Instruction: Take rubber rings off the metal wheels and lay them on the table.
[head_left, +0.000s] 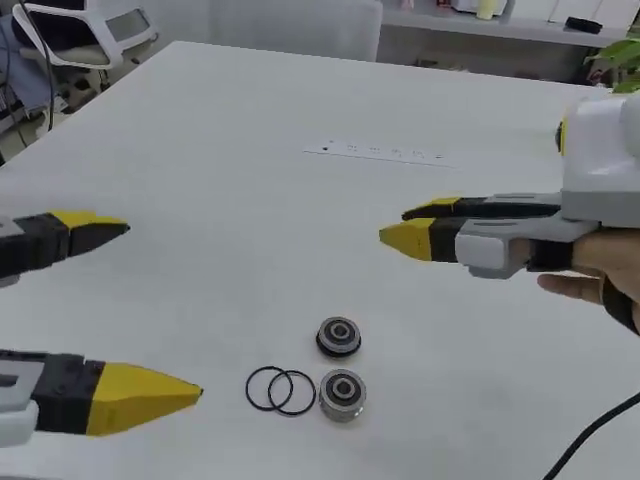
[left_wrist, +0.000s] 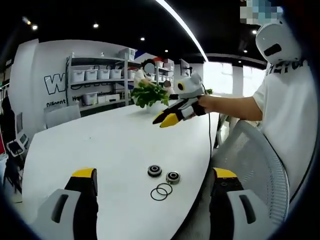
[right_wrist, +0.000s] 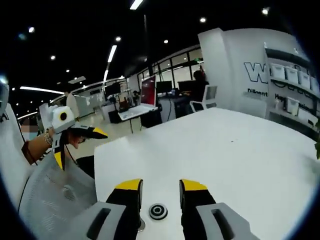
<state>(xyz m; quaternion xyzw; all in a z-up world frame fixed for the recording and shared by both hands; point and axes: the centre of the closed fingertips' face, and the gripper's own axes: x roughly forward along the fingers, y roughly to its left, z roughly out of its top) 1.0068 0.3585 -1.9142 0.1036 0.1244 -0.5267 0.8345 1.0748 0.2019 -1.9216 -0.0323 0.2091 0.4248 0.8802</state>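
Observation:
Two small metal wheels lie on the white table (head_left: 250, 150). The far wheel (head_left: 338, 337) has a dark rim; the near wheel (head_left: 342, 393) looks bare silver. Two black rubber rings (head_left: 280, 390) lie overlapping just left of the near wheel. My left gripper (head_left: 165, 312) hovers wide open to the left of them, nothing between its jaws. My right gripper (head_left: 393, 225) hangs above and right of the wheels, jaws slightly apart and holding nothing. In the left gripper view the wheels (left_wrist: 163, 174) and rings (left_wrist: 161, 191) lie ahead between the jaws. One wheel (right_wrist: 158, 211) sits between the right jaws.
A faint row of marks (head_left: 375, 152) crosses the table's far middle. White chairs (head_left: 90, 35) stand at the far left, a green plant (head_left: 618, 58) at the far right. A black cable (head_left: 590, 435) trails at the near right. Shelves with bins (left_wrist: 97, 82) line the wall.

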